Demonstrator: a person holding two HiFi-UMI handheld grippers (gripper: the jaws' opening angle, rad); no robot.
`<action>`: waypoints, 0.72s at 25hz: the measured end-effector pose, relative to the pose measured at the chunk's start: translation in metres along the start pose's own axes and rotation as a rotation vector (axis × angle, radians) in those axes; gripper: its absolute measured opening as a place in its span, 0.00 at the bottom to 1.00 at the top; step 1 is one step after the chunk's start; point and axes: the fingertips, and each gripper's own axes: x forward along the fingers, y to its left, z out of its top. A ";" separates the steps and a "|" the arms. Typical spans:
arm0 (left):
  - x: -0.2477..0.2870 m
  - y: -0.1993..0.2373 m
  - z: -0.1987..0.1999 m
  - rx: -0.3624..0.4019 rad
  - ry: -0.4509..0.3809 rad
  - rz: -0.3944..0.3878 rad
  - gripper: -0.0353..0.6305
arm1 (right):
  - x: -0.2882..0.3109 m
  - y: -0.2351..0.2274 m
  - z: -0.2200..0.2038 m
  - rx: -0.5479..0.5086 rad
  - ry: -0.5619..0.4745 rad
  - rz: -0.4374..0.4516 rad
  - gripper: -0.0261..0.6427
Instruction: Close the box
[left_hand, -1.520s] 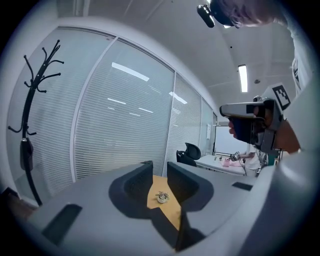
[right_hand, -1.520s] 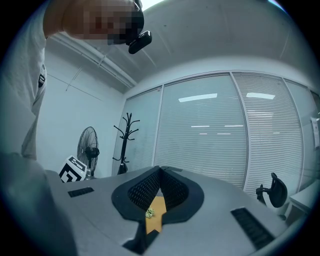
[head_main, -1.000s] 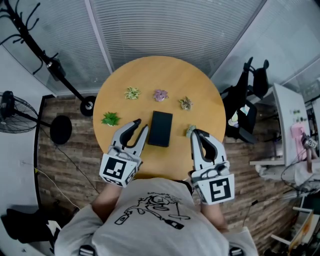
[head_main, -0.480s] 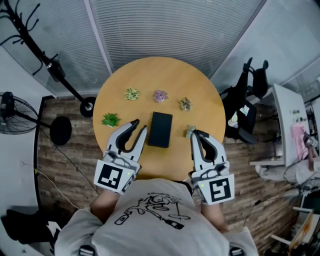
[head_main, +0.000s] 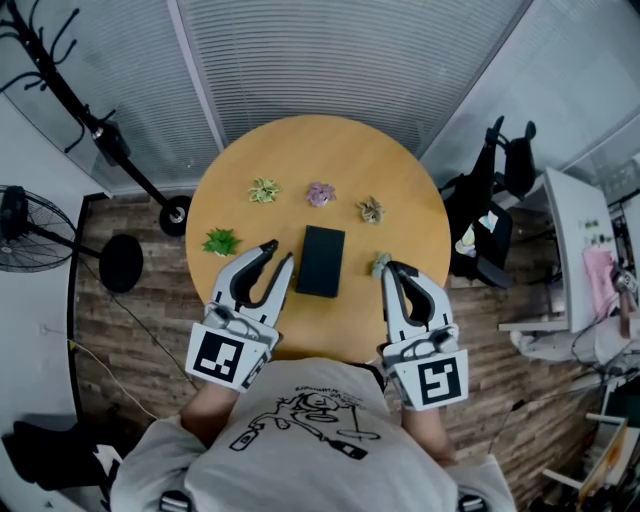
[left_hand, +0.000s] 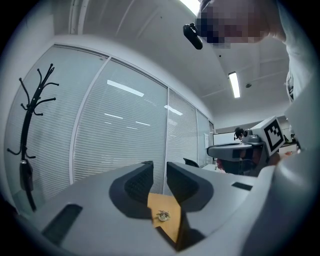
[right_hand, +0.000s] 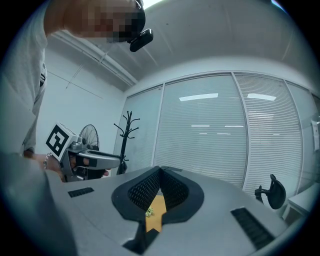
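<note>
Box (head_main: 321, 260): lies flat mid-table (head_main: 330, 150), lid seemingly down; we cannot tell if it is latched.
Left gripper (head_main: 279, 252): just left of the box, jaws slightly apart, empty.
Right gripper (head_main: 392, 268): further off, jaws tip to tip, empty.
Risk: our push may slide the box, or knock the little plant (head_main: 380, 262) beside the right gripper.
Change: we have raised the left gripper slightly; the right is unmoved.
</note>
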 end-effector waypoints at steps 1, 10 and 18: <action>0.000 0.000 -0.001 -0.004 0.000 -0.001 0.18 | 0.000 0.000 0.000 0.001 0.002 0.000 0.06; 0.000 0.002 -0.001 -0.012 0.000 -0.001 0.18 | 0.002 0.002 -0.001 0.003 0.005 -0.001 0.06; 0.000 0.005 0.000 -0.014 -0.004 0.002 0.18 | 0.004 0.003 -0.001 -0.001 0.005 0.001 0.06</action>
